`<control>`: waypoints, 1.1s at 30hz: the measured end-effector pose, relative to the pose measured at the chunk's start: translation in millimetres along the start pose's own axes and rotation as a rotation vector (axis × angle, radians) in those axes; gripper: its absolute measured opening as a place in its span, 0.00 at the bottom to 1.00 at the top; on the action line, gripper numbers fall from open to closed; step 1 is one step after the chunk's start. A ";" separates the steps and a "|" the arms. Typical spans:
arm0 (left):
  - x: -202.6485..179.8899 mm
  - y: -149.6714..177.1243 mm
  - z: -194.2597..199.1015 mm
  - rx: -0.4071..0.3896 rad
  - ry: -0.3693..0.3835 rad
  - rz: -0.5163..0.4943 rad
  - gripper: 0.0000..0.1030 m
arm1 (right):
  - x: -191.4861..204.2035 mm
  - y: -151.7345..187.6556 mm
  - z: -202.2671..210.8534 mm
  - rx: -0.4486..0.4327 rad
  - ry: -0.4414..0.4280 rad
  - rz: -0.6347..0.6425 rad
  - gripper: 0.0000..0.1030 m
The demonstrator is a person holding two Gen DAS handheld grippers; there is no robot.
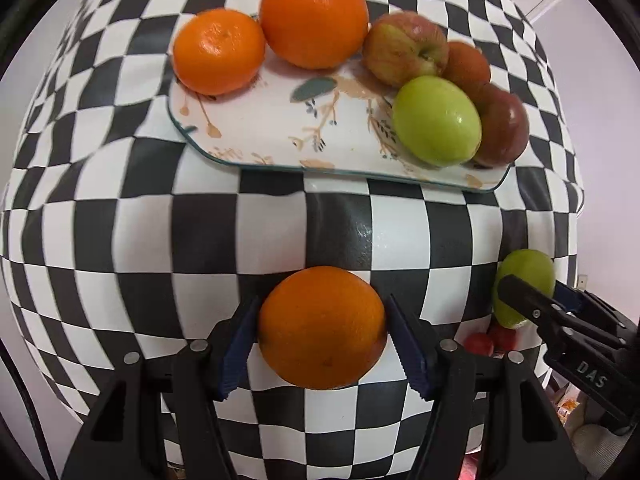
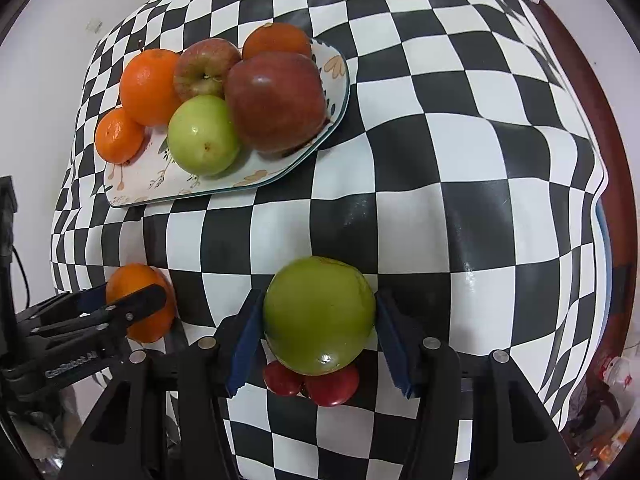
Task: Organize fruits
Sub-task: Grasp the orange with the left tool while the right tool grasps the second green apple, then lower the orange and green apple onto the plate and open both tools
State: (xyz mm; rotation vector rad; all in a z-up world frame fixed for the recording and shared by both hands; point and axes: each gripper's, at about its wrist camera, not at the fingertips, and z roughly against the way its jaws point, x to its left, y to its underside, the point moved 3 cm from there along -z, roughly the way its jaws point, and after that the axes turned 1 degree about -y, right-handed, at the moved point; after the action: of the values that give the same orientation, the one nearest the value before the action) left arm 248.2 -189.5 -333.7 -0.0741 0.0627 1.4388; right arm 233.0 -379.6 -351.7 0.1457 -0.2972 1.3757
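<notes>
**Mia:** How much of the fruit is tidy now?

**Ben:** A lot of it, I think. The plate (image 1: 256, 136) sits on the checkered cloth (image 1: 120, 220) and has six fruits on it. Some are still off the plate.

**Mia:** Which ones are off?

**Ben:** The left gripper (image 1: 320, 344) has an orange (image 1: 322, 326) squeezed between its blue pads. The right gripper (image 2: 318, 336) looks closed on a green apple (image 2: 318, 316) too, with its pads right against the sides. Both are above the cloth, well apart from the plate.

**Mia:** Anything else?

**Ben:** Yes. Two little red fruits (image 2: 312, 384) lie on the cloth, right under the green apple. I cannot tell what kind they are.

**Mia:** Count the plate for me.

**Ben:** On the left end there is one small orange (image 1: 218, 50) and one big orange (image 1: 314, 16), touching. On the right end there is one green apple (image 1: 436, 120), a dark red apple (image 2: 276, 100), a red and yellow apple (image 1: 404, 48), and one more orange fruit (image 2: 276, 40) at the back, partly hidden.

**Mia:** So what is left?

**Ben:** I guess four fruits still need a spot: the held orange, the held apple, and the two little red ones.
</notes>
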 end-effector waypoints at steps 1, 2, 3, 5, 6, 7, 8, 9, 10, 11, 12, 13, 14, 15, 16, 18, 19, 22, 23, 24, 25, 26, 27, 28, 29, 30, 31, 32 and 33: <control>3.0 -1.9 5.4 -0.009 0.006 0.002 0.60 | 1.0 0.2 1.8 -0.005 -0.009 -0.003 0.56; 8.1 -5.3 13.7 -0.023 0.018 0.012 0.60 | 3.0 -0.9 2.5 -0.011 -0.021 -0.009 0.56; 13.8 -7.3 21.2 -0.028 0.024 0.019 0.60 | 5.0 -2.0 4.7 -0.019 -0.035 -0.016 0.56; 24.3 -17.7 35.7 -0.044 0.044 0.042 0.60 | 12.3 -6.6 9.4 -0.036 -0.080 -0.031 0.56; 27.4 -23.8 40.4 -0.049 0.055 0.053 0.60 | 16.8 -9.5 12.5 -0.045 -0.107 -0.037 0.56; 31.6 -30.6 45.4 -0.052 0.066 0.063 0.60 | 23.2 -13.3 14.8 -0.051 -0.134 -0.038 0.56; 36.9 -39.2 50.8 -0.056 0.074 0.077 0.60 | 30.9 -17.7 16.1 -0.058 -0.162 -0.039 0.56; 41.0 -48.6 55.7 -0.062 0.078 0.084 0.60 | 39.7 -22.8 15.9 -0.064 -0.187 -0.037 0.56; 42.6 -53.9 58.3 -0.067 0.079 0.088 0.60 | 46.3 -27.1 15.5 -0.066 -0.200 -0.032 0.56; 45.0 -65.3 63.1 -0.076 0.071 0.086 0.60 | 52.9 -32.7 16.8 -0.069 -0.212 -0.026 0.56; 45.4 -74.2 65.4 -0.079 0.063 0.076 0.60 | 60.0 -38.3 16.0 -0.078 -0.225 -0.024 0.56; 45.1 -78.4 66.2 -0.082 0.057 0.075 0.60 | 68.5 -44.1 13.5 -0.084 -0.236 -0.022 0.56; 46.3 -87.0 67.5 -0.085 0.051 0.078 0.60 | 75.0 -49.4 10.6 -0.088 -0.244 -0.023 0.56; 48.2 -93.0 66.9 -0.082 0.049 0.073 0.60 | 81.3 -56.4 7.6 -0.095 -0.257 -0.032 0.56; 50.4 -100.6 64.6 -0.067 0.051 0.074 0.60 | 85.0 -61.5 6.0 -0.100 -0.265 -0.035 0.56; 52.3 -110.4 59.3 -0.044 0.062 0.092 0.60 | 94.5 -72.5 1.5 -0.112 -0.256 -0.026 0.56; 49.2 -119.6 52.8 -0.031 0.068 0.101 0.60 | 101.2 -78.1 -1.0 -0.120 -0.252 -0.011 0.56; 54.7 -124.0 42.1 0.005 0.090 0.134 0.60 | 116.3 -83.9 -3.0 -0.120 -0.259 0.012 0.56; 55.5 -123.8 38.5 0.017 0.094 0.143 0.60 | 120.0 -84.9 -2.7 -0.121 -0.259 0.015 0.56; 56.9 -122.9 36.7 0.028 0.098 0.148 0.60 | 122.9 -85.3 -4.5 -0.125 -0.254 0.017 0.56; 57.7 -122.4 34.4 0.044 0.104 0.152 0.61 | 123.5 -85.7 -5.1 -0.130 -0.254 0.016 0.56; 59.5 -121.0 32.4 0.059 0.106 0.155 0.61 | 124.7 -85.9 -6.0 -0.131 -0.258 0.015 0.56; 61.3 -120.0 32.5 0.065 0.100 0.155 0.61 | 123.9 -84.4 -5.5 -0.130 -0.261 0.015 0.56; 62.6 -118.8 31.7 0.072 0.097 0.155 0.61 | 124.4 -83.5 -5.8 -0.128 -0.257 0.016 0.56; 61.0 -120.4 28.9 0.077 0.104 0.162 0.61 | 125.0 -82.6 -5.8 -0.131 -0.257 0.015 0.56; 58.7 -122.0 28.0 0.071 0.114 0.167 0.63 | 123.9 -80.8 -4.7 -0.133 -0.256 0.014 0.57; 59.4 -123.2 29.8 0.061 0.123 0.167 0.78 | 123.0 -79.5 -2.4 -0.143 -0.261 0.010 0.64; 58.9 -125.2 32.3 0.052 0.133 0.163 0.91 | 122.6 -78.7 -0.4 -0.151 -0.266 0.005 0.71; 58.7 -126.5 34.6 0.043 0.142 0.161 0.93 | 122.8 -77.9 2.3 -0.160 -0.262 0.005 0.88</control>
State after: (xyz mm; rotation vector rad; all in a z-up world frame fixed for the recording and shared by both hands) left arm 381.2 -144.9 -302.7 -0.1381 0.2208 1.5912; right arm 329.1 -279.5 -308.2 0.1923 -0.6249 1.3323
